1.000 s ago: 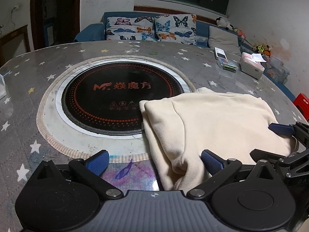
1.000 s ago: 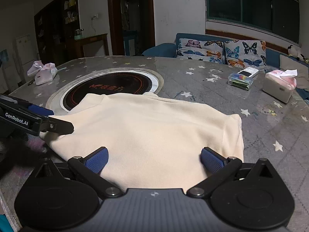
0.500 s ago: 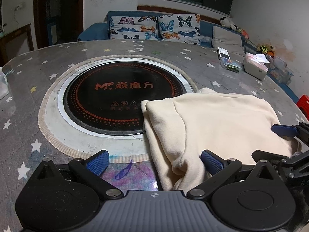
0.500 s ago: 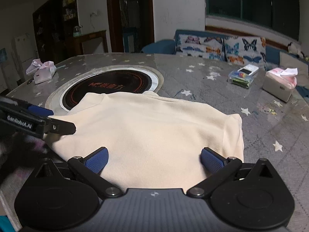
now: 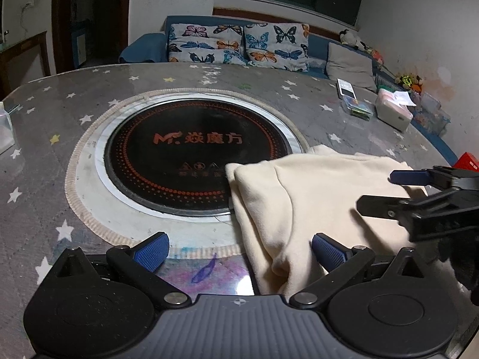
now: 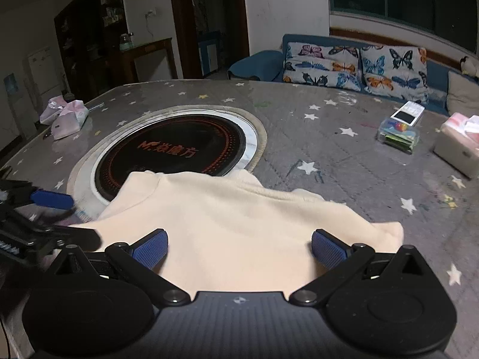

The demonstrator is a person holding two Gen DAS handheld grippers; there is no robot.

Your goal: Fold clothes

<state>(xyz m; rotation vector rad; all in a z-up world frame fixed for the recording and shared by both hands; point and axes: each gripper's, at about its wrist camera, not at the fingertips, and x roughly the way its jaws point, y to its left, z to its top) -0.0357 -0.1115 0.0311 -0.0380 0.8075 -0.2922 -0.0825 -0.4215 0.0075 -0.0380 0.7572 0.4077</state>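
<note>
1. At the far left of the table (image 5: 45,155), nothing of the task lies; a round black cooktop (image 5: 194,161) is set into the middle.
2. The left hand-held gripper (image 5: 239,248) sits at the near edge, its blue fingers spread wide and holding nothing. The right fingertip touches or nearly touches the cloth's near left fold; the left fingertip is over bare table.
3. A cream garment (image 5: 314,197) lies flat and doubled over on the table, ahead and to the right of the left hand-held gripper. Its far left corner overlaps the cooktop rim.
4. Its long axis runs left to right across the near table edge.
5. The right hand-held gripper (image 6: 239,248) is nearer: the garment (image 6: 239,227) lies straight ahead and between its spread, empty fingers, the near hem running under them.
6. The garment's right end stops just beyond the right fingertip, well short of a clear box (image 6: 398,137) and a tissue box (image 6: 458,149) at the far right.
7. Judgement: layered edges suggest some folding is present; whether another fold is due cannot be told.
</note>
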